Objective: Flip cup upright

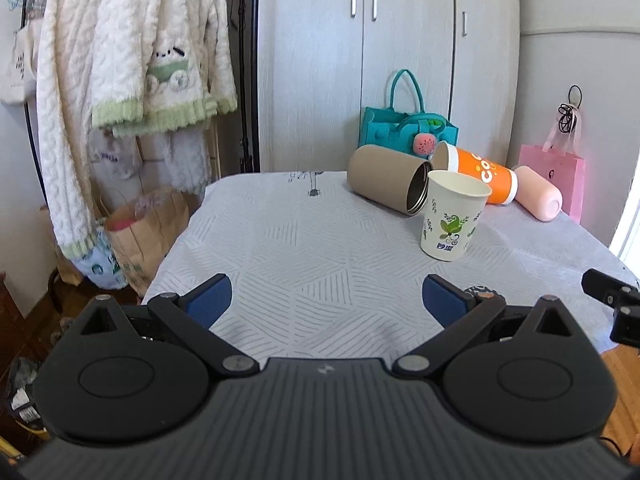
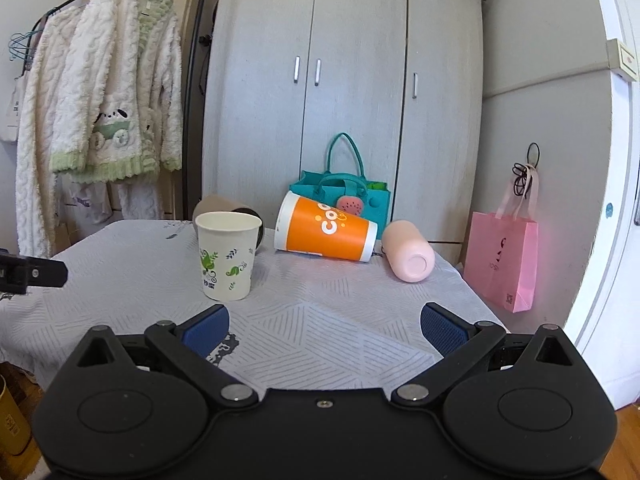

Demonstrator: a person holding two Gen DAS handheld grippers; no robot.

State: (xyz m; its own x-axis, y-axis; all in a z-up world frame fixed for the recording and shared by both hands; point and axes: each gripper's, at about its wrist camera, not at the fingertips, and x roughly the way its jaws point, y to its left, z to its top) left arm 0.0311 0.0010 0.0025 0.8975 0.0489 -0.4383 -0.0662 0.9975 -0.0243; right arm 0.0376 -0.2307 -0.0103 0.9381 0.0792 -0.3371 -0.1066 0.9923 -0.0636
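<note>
A white paper cup with green leaf print (image 1: 454,216) (image 2: 227,255) stands upright, mouth up, on the grey patterned tablecloth (image 1: 320,248) (image 2: 340,320). Behind it lie on their sides a tan metal-lined tumbler (image 1: 386,183) (image 2: 216,205), an orange and white cup (image 1: 478,178) (image 2: 326,233) and a pink bottle (image 1: 538,198) (image 2: 408,256). My left gripper (image 1: 327,300) is open and empty, near the table's front, left of the paper cup. My right gripper (image 2: 325,326) is open and empty, in front of the cups.
A teal felt bag (image 1: 408,128) (image 2: 344,196) stands behind the table against grey wardrobe doors (image 1: 360,60). A pink gift bag (image 1: 554,178) (image 2: 502,260) hangs at the right. White fluffy garments (image 1: 120,60) (image 2: 92,120) hang on a rack left, paper bags (image 1: 140,232) below.
</note>
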